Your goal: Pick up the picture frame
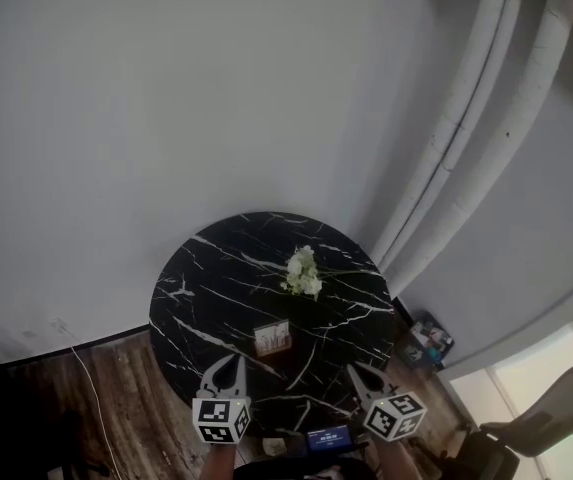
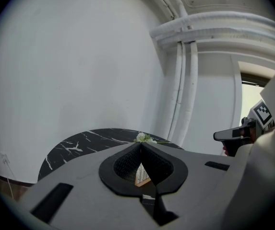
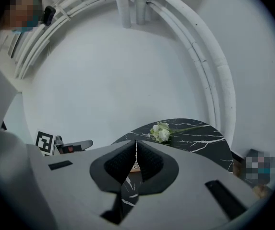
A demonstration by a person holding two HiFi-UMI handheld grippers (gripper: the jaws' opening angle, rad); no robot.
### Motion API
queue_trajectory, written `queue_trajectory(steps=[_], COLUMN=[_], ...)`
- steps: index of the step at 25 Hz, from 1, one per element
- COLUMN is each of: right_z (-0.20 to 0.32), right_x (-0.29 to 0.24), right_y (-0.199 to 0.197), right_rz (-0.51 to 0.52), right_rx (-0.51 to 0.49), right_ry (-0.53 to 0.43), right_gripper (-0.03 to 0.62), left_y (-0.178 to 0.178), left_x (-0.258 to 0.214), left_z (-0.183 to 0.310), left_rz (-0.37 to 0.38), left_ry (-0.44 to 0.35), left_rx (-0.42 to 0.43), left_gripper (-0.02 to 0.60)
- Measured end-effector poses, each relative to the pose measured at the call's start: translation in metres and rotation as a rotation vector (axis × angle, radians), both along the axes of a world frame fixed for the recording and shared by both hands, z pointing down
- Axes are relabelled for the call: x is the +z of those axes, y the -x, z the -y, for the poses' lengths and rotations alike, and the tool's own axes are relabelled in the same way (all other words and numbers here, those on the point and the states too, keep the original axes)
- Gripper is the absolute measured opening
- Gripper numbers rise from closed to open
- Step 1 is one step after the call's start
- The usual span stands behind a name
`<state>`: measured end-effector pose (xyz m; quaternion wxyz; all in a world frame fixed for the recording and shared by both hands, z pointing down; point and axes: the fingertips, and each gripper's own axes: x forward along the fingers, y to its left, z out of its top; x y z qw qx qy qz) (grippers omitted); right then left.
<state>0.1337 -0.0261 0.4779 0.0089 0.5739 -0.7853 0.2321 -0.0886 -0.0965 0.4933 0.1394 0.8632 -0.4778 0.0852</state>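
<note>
A small wooden picture frame [image 1: 273, 338] stands upright on the round black marble table [image 1: 216, 278], near its front half. My left gripper [image 1: 235, 360] is shut and empty at the table's near edge, left of and short of the frame. At the near right edge my right gripper [image 1: 353, 370] is also shut with nothing in it. In the left gripper view the frame [image 2: 142, 176] peeks out just behind the closed jaw tips [image 2: 140, 144]. The right gripper view shows a sliver of the frame [image 3: 135, 167] behind its closed tips [image 3: 136, 142].
A bunch of white flowers [image 1: 304, 272] lies on the table beyond the frame. White pipes [image 1: 466, 148] run down the wall to the right. A cable [image 1: 88, 378] trails over the wooden floor at left. A chair [image 1: 556, 408] and small items [image 1: 428, 340] sit at right.
</note>
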Motion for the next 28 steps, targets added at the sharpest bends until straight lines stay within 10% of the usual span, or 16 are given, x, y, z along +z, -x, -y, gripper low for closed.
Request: queue_trajectory(steps=[28], right_z=[0.045], right_x=[0.038], right_y=[0.011], right_rz=[-0.108], right_rx=[-0.128], right_ry=[0.077], right_gripper=[0.018], left_y=[-0.014], left_x=[0.025], left_z=[0.021], left_rz=[0.061], left_ry=[0.063], left_rx=[0.022], left_gripper=[0.014])
